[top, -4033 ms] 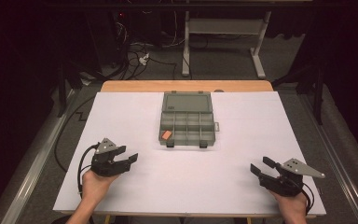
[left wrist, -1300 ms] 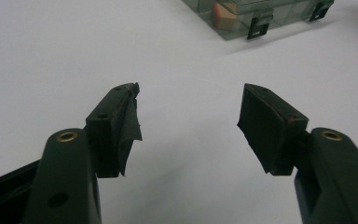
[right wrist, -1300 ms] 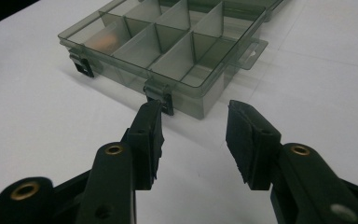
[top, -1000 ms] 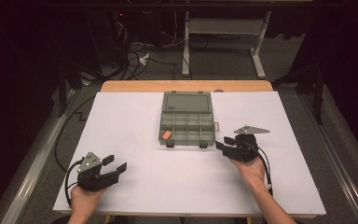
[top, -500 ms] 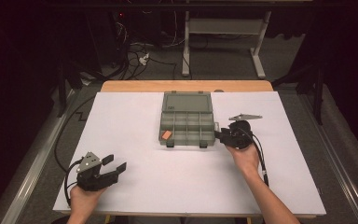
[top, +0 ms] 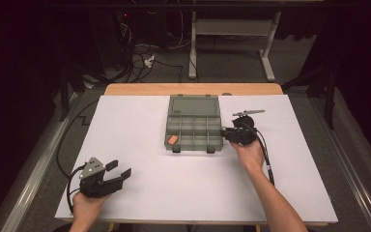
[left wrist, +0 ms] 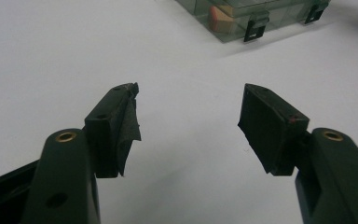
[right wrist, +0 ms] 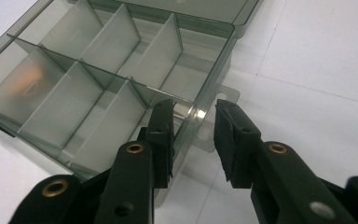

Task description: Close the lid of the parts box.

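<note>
A grey-green clear compartment box [top: 193, 143] lies open at the table's middle, its lid [top: 193, 105] flat behind it. An orange piece [top: 173, 139] sits in its front left compartment. My right gripper [top: 228, 134] is at the box's right side. In the right gripper view its jaws [right wrist: 193, 112] straddle the box's right wall [right wrist: 209, 84]: one inside, one over the side tab. They have just been closing, and a gap still shows beside the wall. My left gripper [top: 119, 171] rests open near the front left, with nothing between its pads [left wrist: 189, 116]. It points at the box [left wrist: 261, 14].
A white sheet [top: 125, 121] covers the table, with a wooden edge [top: 140, 89] at the back. The right gripper's cable [top: 266, 159] trails along the forearm. Beyond the table lie floor cables [top: 145, 60] and a desk frame [top: 232, 29].
My right gripper has moved left and slightly away, up to the box's right side, and its jaws have narrowed around the wall. The left gripper has stayed where it was.
</note>
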